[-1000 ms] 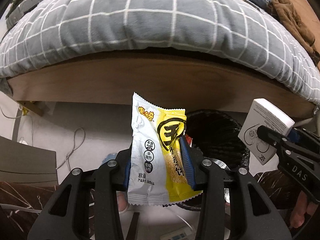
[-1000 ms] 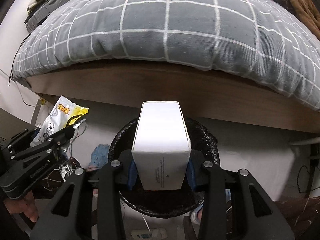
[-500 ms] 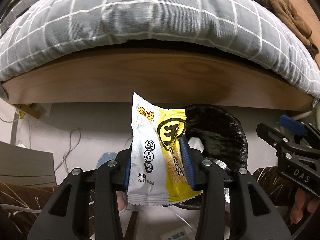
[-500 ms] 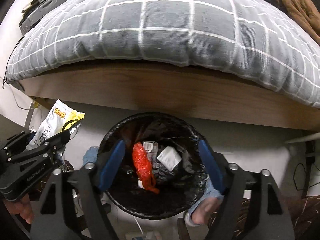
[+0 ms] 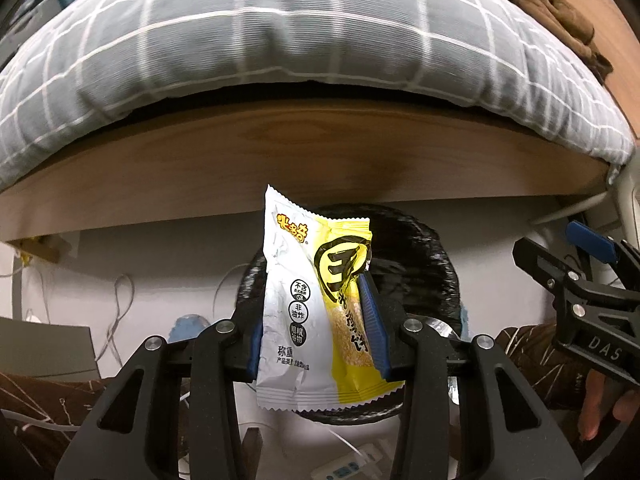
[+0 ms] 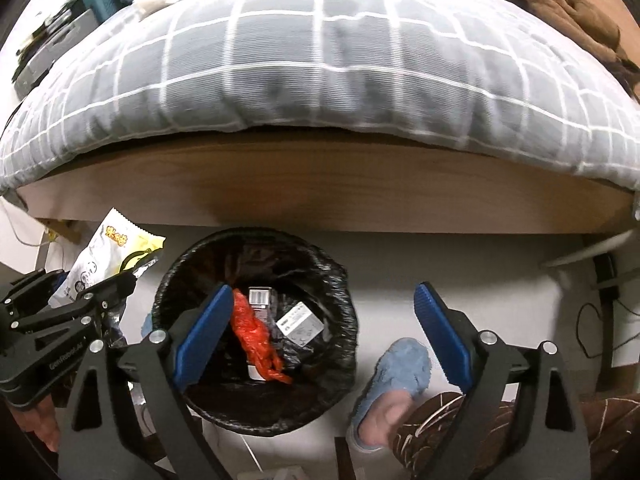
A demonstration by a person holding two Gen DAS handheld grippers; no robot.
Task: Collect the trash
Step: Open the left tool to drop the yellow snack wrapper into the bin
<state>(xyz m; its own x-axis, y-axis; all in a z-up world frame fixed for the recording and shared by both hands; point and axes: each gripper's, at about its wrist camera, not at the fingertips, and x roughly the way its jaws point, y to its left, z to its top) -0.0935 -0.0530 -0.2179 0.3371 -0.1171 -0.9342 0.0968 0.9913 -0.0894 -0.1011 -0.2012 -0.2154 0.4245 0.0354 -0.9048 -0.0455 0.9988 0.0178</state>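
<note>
— Two blue ribbed pads of my left gripper (image 5: 316, 320) pinch a crinkly white-and-yellow snack wrapper (image 5: 316, 312) upright over the black-lined round bin (image 5: 432, 264).

— Right gripper (image 6: 320, 336): jaws just opened wide, empty; white box (image 6: 300, 322) lies in the bin (image 6: 340, 280) beside crumpled red plastic (image 6: 256, 336).

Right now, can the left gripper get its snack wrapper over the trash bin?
Probably yes. The left gripper holds the snack wrapper just in front of the trash bin, whose mouth lies uncovered; the right gripper stands open off to the side.
</note>
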